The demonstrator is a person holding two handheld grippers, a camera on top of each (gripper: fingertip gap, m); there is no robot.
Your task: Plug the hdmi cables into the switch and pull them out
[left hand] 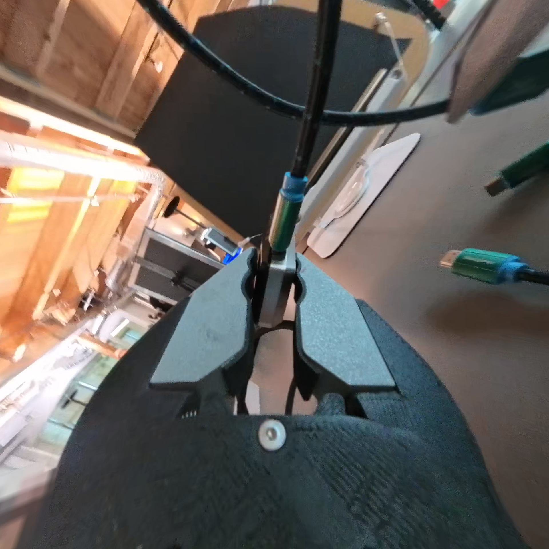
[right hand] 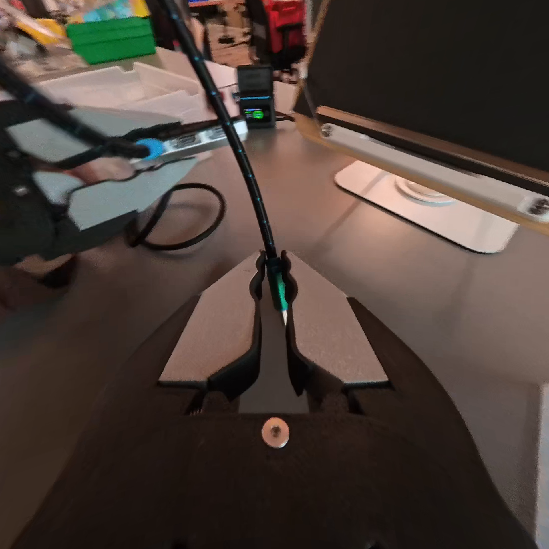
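Note:
In the left wrist view, my left gripper is shut on the thin silver switch, held edge-on between both pads. A green HDMI plug with a blue collar sits in the switch's far edge, and its black cable runs upward. In the right wrist view, my right gripper is shut on another green HDMI plug. Its metal tip points back toward the camera and its braided cable rises away. The switch also shows at the left of that view, its row of ports facing my right gripper.
Two loose green HDMI plugs lie on the brown table. A monitor on a white stand base stands to the right. A black cable loop, a small black device and a green bin lie beyond. Spacing between my two grippers at the tips: around 12 cm.

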